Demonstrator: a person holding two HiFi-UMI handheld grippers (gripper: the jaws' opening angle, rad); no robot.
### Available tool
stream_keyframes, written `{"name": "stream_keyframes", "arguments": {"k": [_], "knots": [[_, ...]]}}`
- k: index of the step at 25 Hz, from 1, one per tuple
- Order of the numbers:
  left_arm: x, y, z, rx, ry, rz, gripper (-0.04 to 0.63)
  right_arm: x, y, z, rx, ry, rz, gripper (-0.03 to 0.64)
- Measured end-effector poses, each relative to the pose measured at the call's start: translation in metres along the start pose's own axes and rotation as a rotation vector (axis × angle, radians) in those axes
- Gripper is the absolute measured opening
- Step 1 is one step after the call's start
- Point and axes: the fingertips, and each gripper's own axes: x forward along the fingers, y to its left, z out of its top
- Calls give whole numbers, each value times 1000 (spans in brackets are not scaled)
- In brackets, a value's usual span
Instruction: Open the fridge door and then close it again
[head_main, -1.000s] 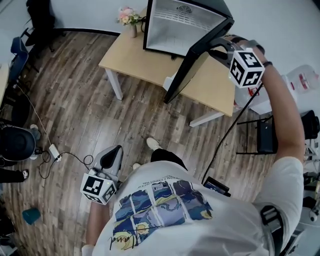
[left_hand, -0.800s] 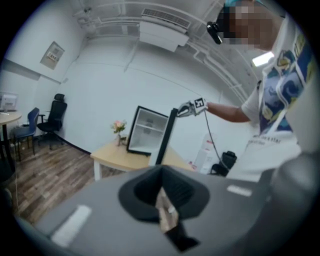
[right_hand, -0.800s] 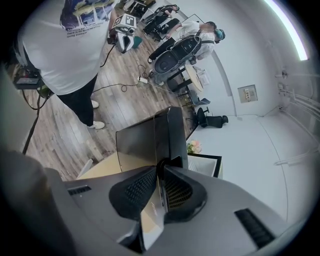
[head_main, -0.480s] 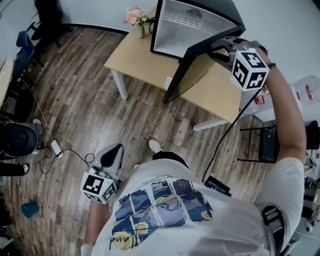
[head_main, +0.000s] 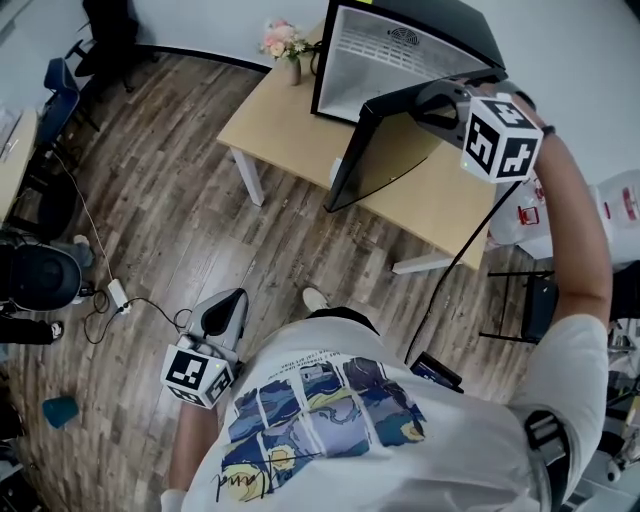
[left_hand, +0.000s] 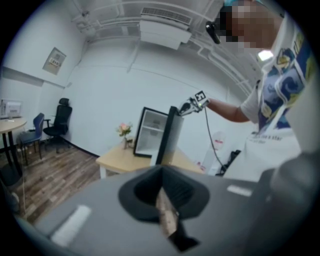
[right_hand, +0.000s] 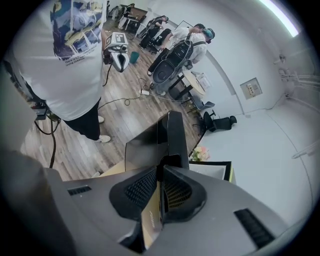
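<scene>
A small black fridge (head_main: 400, 50) stands on a light wooden table (head_main: 280, 115), its white inside showing. Its black door (head_main: 385, 150) stands open, swung out toward me. My right gripper (head_main: 435, 100) is at the door's top edge, jaws shut on that edge; in the right gripper view the door (right_hand: 172, 135) runs straight out from the jaws of the right gripper (right_hand: 161, 175). My left gripper (head_main: 222, 312) hangs low by my left side, shut and holding nothing. The left gripper view shows the fridge (left_hand: 150, 132) and the door (left_hand: 167, 135) from afar.
A vase of pink flowers (head_main: 288, 45) sits on the table's far corner. A cable and power strip (head_main: 118, 295) lie on the wood floor at left, with a teal cup (head_main: 60, 410). Office chairs stand at far left; a black chair (head_main: 540, 300) and white containers (head_main: 620, 200) at right.
The right gripper stays on the door's top edge. The door now shows more of its face and its top edge lies closer to the fridge front. The left gripper has not moved.
</scene>
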Motion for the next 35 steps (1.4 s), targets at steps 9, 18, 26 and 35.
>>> {"name": "stream_keyframes", "arguments": {"k": [9,18,26,35], "knots": [[20,3,10,5,2,27,8,11,-14,4,30,-47,62,38],[34,12,16,-5,12,69,8,25,-40,4,145,-150,105,37],[48,19,19,-19,11,108,8,37,-56,1,197,-173,141,35],[62,24,23,-25,3,141,8,55,-82,-5,247,-155,116,35]]}}
